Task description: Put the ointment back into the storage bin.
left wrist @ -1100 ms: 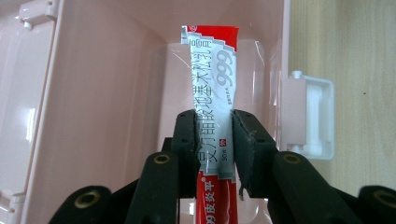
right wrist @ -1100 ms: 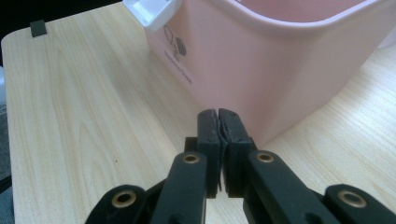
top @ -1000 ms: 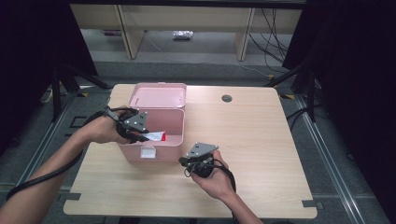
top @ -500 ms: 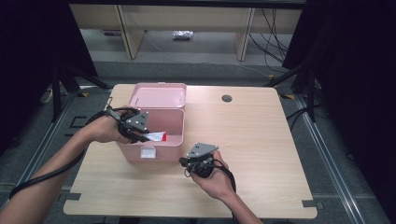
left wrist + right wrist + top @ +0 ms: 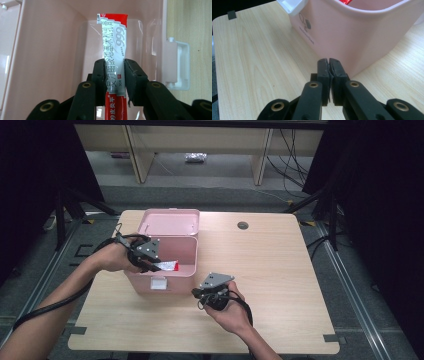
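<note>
- The left gripper is held over the open pink box, its jaws pinching one red-and-white ointment tube across the middle, as seen in the left gripper view.
- The right gripper is rested on the wooden table just beside the box's front wall, its jaws pressed together on nothing.
- Between the earlier pictures and this one, hardly anything is seen to have shifted: both hands are found in the same places, and the tube is kept above the box's hollow.
- From this it is judged that the placing is paused at the point of release; the tube has not yet been let go into the box.
- Counted: two grippers, one tube, one box with its lid thrown back, one white latch, one table.
</note>
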`<state>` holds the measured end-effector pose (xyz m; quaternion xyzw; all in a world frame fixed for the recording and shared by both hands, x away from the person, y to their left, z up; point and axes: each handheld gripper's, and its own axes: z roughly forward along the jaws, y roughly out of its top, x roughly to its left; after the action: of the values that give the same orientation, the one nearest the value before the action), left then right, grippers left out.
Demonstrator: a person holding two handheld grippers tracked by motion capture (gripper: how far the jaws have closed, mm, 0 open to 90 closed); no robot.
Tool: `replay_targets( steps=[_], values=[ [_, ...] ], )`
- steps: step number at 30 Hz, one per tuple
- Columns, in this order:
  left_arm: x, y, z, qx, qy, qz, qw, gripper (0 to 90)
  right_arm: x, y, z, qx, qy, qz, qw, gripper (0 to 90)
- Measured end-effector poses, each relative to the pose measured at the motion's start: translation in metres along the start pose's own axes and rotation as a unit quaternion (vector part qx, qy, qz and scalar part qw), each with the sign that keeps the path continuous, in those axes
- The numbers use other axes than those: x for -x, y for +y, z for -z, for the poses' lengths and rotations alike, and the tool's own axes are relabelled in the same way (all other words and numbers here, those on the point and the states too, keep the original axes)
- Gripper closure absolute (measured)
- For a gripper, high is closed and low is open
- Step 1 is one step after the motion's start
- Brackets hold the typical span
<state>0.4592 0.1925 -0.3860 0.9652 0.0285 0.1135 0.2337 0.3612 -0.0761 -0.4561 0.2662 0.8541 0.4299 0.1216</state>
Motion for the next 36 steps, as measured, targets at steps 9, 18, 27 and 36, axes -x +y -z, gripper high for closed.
replay_targets(
  steps=[9,18,27,36],
  values=[
    [-0.004,-0.001,-0.002,-0.003,-0.007,0.003,1.0,71.2,0.0,0.0,0.0,0.0,-0.001,0.0,1.0,88.0],
    [-0.006,0.0,-0.006,-0.015,-0.022,-0.003,0.9996,71.2,0.001,0.0,0.001,0.0,-0.001,-0.001,1.0,87.9],
    [-0.007,-0.003,-0.01,-0.022,-0.032,0.008,0.9992,71.2,0.002,0.0,0.0,0.002,-0.003,0.006,1.0,87.7],
    [-0.009,-0.005,-0.013,-0.026,-0.037,0.019,0.9988,71.2,0.001,0.0,0.002,0.0,-0.003,-0.004,1.0,87.5]
  ],
)
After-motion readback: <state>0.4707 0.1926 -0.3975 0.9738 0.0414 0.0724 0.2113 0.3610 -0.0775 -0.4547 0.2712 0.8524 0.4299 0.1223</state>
